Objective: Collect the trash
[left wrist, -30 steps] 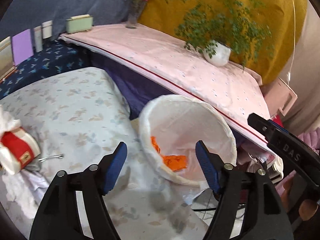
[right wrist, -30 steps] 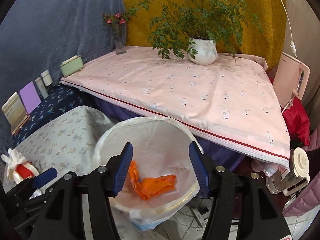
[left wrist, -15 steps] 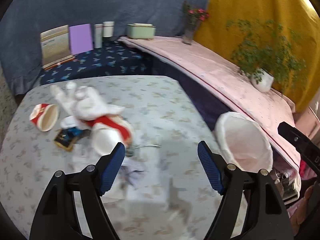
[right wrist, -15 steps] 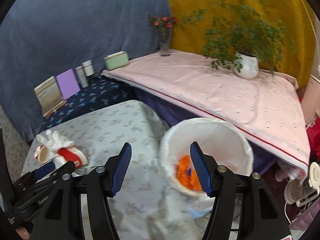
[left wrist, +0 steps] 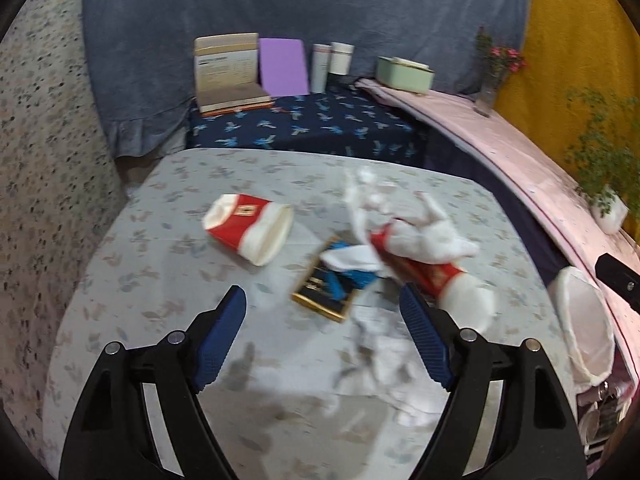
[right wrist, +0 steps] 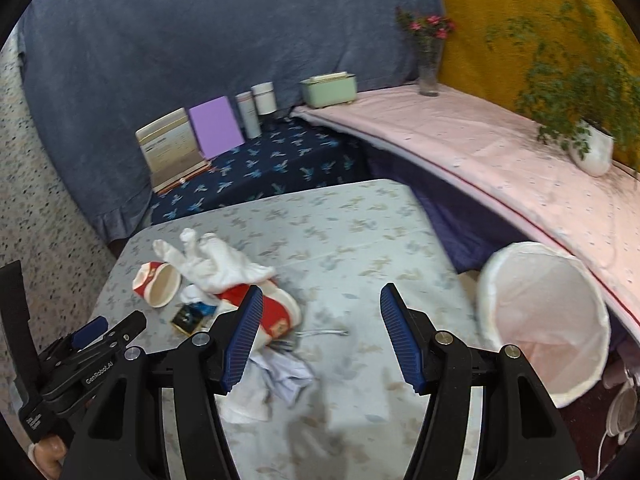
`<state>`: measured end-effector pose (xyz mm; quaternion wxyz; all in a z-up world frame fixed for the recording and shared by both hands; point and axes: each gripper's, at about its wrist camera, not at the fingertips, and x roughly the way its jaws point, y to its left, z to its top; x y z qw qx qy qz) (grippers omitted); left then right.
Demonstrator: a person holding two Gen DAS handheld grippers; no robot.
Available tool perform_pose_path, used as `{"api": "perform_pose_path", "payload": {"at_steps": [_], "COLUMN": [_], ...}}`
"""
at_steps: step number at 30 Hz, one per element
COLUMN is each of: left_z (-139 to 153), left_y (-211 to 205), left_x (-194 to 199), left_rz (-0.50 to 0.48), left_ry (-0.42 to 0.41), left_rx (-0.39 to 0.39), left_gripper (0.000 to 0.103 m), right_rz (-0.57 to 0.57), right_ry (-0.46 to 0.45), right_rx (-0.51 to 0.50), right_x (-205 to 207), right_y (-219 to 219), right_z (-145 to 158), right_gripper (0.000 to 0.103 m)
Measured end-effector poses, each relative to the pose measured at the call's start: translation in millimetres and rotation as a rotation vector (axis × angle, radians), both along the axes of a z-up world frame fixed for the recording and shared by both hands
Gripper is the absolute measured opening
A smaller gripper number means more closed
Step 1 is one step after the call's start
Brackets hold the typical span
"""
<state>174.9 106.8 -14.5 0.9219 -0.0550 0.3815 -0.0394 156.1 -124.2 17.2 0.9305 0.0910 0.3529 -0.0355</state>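
Trash lies on the floral-clothed table [left wrist: 160, 272]: a red-and-white paper cup [left wrist: 248, 228] on its side, a second red-and-white cup [left wrist: 440, 276] under a white glove [left wrist: 420, 232], a dark packet [left wrist: 326, 292] with blue wrapping, and crumpled white tissue [left wrist: 384, 364]. My left gripper [left wrist: 322, 336] is open and empty above the table, just short of the packet. My right gripper [right wrist: 320, 336] is open and empty, right of the same pile [right wrist: 224, 280]. The white-lined bin [right wrist: 544, 320] stands off the table's right edge.
A fork [right wrist: 320, 334] lies by the tissue. Behind, a dark blue shelf [left wrist: 304, 128] carries a booklet, a purple card and two cans. A pink-covered counter [right wrist: 500, 160] holds a green box, a flower vase and a potted plant.
Both grippers have swung left, away from the bin and over the table. The trash pile now sits in front of the left gripper, and the bin has slid to the right edge.
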Motion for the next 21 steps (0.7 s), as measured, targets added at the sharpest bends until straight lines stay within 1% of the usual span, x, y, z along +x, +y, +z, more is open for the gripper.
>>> {"api": "perform_pose_path", "payload": {"at_steps": [2, 6, 11, 14, 17, 18, 20, 21], "left_z": [-5.6, -17.2, -31.5, -40.8, -50.6, -52.9, -58.7, -60.8], "left_y": [14.5, 29.1, 31.8, 31.5, 30.1, 29.8, 29.5, 30.0], "left_x": [11.4, 30.8, 57.4, 74.2, 90.4, 92.8, 100.7, 103.3], "left_rz": [0.02, 0.041, 0.038, 0.032, 0.033, 0.037, 0.037, 0.035], "left_ry": [0.014, 0.034, 0.052, 0.063, 0.065, 0.063, 0.067, 0.072], "left_rx": [0.011, 0.025, 0.048, 0.073, 0.114, 0.127, 0.147, 0.145], "left_gripper": [0.075, 0.075, 0.075, 0.075, 0.074, 0.073, 0.066, 0.064], "right_rz": [0.022, 0.057, 0.084, 0.092, 0.097, 0.098, 0.098, 0.098], "right_ry": [0.009, 0.025, 0.044, 0.06, 0.073, 0.077, 0.087, 0.091], "right_rx": [0.009, 0.012, 0.011, 0.014, 0.008, 0.005, 0.0, 0.0], "right_x": [14.1, 41.7, 70.7, 85.5, 96.6, 99.1, 104.8, 106.5], "right_y": [12.7, 34.7, 55.1, 63.3, 68.4, 69.2, 70.1, 70.0], "right_z": [-3.8, -11.0, -21.7, -30.4, -38.3, -40.7, -45.9, -47.6], "right_gripper": [0.059, 0.059, 0.059, 0.059, 0.058, 0.058, 0.058, 0.058]}}
